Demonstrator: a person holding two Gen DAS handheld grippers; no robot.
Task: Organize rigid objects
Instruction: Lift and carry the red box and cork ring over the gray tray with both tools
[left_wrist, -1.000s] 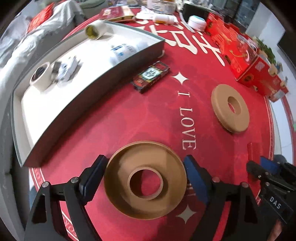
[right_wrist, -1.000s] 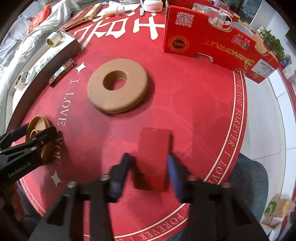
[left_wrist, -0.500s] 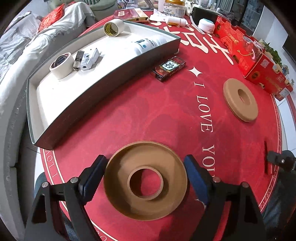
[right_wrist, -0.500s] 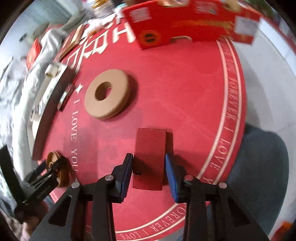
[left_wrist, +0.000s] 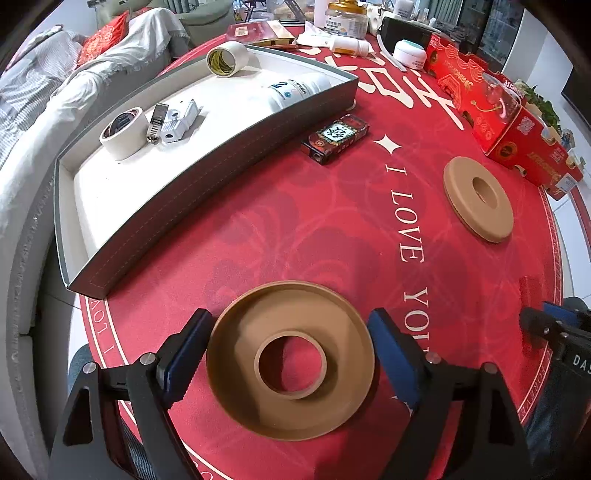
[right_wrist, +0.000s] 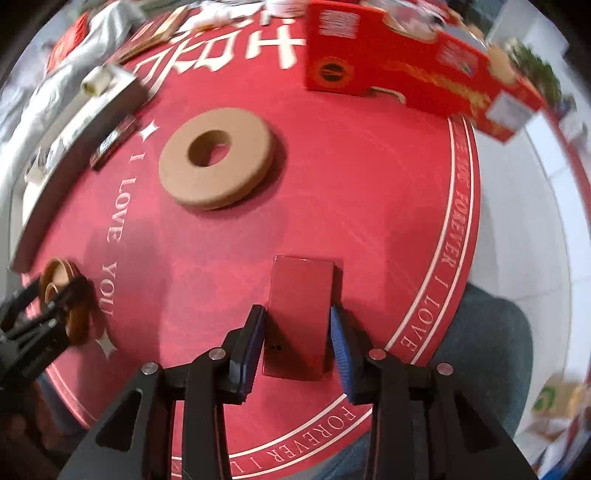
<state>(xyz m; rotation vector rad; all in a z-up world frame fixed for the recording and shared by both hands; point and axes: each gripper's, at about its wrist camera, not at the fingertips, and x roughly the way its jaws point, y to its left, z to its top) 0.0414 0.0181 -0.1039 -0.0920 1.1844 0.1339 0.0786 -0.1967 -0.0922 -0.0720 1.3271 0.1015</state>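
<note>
The left gripper (left_wrist: 290, 356) stands wide because the brown dish (left_wrist: 290, 360) is broad: its pads clamp the rim on both sides, near the front corner of the grey tray (left_wrist: 207, 168), where tape rolls and a bottle already lie. The right gripper (right_wrist: 297, 345), far narrower, pinches a slim red box (right_wrist: 299, 317) by its long sides, well apart from the tray. Both are likely headed for the tray, as is the flat ring (left_wrist: 478, 199) beyond.

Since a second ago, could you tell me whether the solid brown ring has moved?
No; the solid brown ring stays just right of the LOVE lettering, as before.
</note>
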